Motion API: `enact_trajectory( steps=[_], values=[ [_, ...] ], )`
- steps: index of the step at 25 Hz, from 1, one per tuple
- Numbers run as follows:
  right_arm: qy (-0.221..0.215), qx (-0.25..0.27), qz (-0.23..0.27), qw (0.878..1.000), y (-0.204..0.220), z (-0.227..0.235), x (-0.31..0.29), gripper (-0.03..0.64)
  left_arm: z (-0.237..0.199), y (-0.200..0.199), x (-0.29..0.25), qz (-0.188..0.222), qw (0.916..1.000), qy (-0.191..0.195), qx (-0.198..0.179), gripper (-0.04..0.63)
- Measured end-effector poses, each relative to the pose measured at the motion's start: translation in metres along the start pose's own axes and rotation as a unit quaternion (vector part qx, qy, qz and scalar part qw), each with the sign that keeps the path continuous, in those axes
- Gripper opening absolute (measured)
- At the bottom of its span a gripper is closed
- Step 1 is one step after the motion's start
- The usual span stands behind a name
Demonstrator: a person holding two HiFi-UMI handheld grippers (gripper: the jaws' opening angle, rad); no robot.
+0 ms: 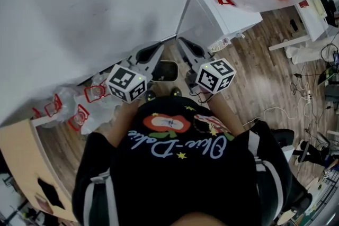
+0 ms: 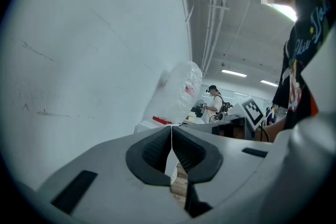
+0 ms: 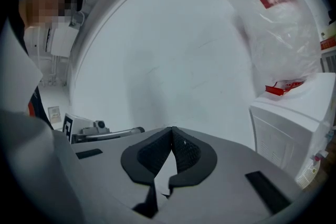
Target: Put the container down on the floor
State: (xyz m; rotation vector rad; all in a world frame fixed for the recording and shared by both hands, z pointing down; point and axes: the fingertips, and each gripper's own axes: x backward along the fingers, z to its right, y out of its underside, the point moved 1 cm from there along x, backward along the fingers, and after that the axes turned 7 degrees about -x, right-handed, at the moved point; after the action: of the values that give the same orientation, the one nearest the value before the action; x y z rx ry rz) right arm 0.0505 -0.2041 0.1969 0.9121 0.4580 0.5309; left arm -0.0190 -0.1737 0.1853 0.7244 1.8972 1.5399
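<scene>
both closed on nothing: your grey left gripper [image 1: 158, 48] and grey right gripper [image 1: 183, 43]
jaws pressed tight together. the dark rounded-square container [image 1: 168, 70] sits on the brown wood floor [image 1: 254, 71] between them, right by the white wall [image 1: 79, 8].

The right gripper [image 3: 171, 131] points at a bare white wall [image 3: 168, 60]. Its dark ribbed fingers [image 3: 152, 157] meet tip to tip, with nothing between them. At the right edge stands a white cabinet [image 3: 294, 128] with a slatted front. On top of it are a red piece [image 3: 283, 87] and a tall clear plastic bag [image 3: 273, 23] with red print. At the left, the left gripper [image 3: 137, 130] lies level beside it.
</scene>
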Motion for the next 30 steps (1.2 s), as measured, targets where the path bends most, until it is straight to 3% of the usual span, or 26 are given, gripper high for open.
enact_trajectory(
  steps=[10,15,30],
  values=[
    [-0.009,0.011,-0.015,1.0,0.008,-0.011,-0.004,-0.002,-0.002,0.005,0.009,-0.013,0.9998,-0.014,0.0,0.006],
    [-0.007,0.042,-0.035,0.999,0.012,-0.012,-0.006,-0.002,0.001,0.008,0.01,-0.018,0.9997,-0.012,0.004,0.006],
    [0.021,0.026,-0.046,0.998,0.017,0.002,-0.004,-0.002,-0.001,0.018,0.008,-0.037,0.9991,-0.016,0.012,0.006]
  ],
)
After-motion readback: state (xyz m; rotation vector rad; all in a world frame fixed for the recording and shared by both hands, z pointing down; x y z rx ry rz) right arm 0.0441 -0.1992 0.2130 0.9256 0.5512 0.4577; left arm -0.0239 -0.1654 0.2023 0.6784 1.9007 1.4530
